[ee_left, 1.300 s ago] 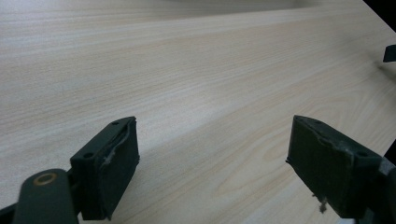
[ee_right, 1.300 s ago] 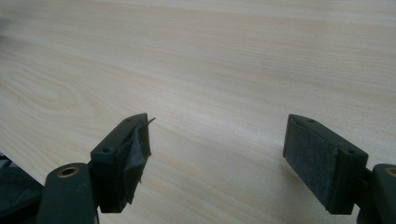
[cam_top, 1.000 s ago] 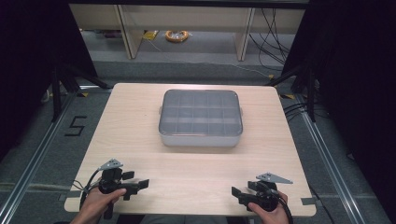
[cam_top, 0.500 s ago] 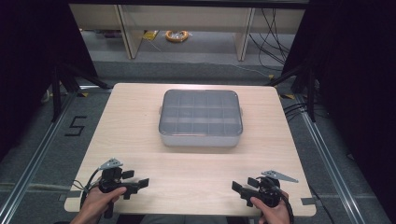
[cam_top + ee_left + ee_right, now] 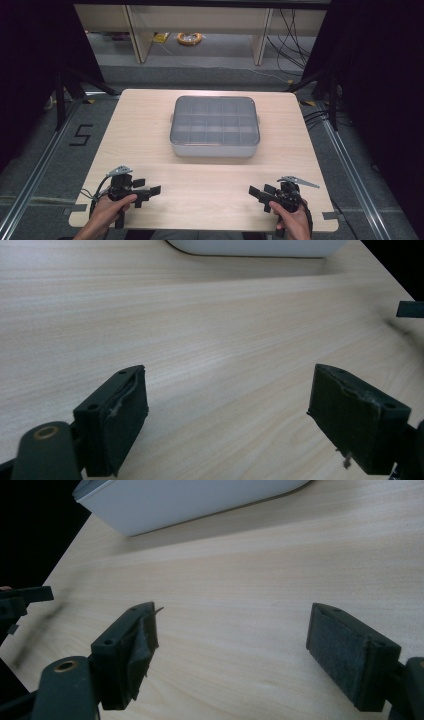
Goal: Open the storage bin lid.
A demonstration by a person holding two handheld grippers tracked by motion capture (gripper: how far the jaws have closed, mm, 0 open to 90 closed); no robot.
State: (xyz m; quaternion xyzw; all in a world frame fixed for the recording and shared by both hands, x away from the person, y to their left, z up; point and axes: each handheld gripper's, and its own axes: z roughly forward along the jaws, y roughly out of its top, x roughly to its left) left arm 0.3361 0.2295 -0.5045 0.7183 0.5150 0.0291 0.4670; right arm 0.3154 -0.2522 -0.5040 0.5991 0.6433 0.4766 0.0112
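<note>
High view first: the grey-lidded white plastic compartment box (image 5: pixel 215 127) sits mid-worktop, a bit toward the far edge of the pale wooden worktop (image 5: pixel 150 115), long axis running left to right across it. Everything else I place off that box. My left tool (image 5: pixel 150 191) is near-left of it, close to the near edge, and my right tool (image 5: pixel 257 192) is near-right, also by the near edge. Both are well apart from the box, pointing roughly inward toward each other.

Both tools are wide open and holding nothing; in the left gripper view and right gripper view I just see bare wood between the pads.

The key thing for the next move: the box lies straight ahead, between the two tools, and neither hand looks clearly closer, so I reckon it's a two-handed reach to the short ends. Lid looks closed from here.
</note>
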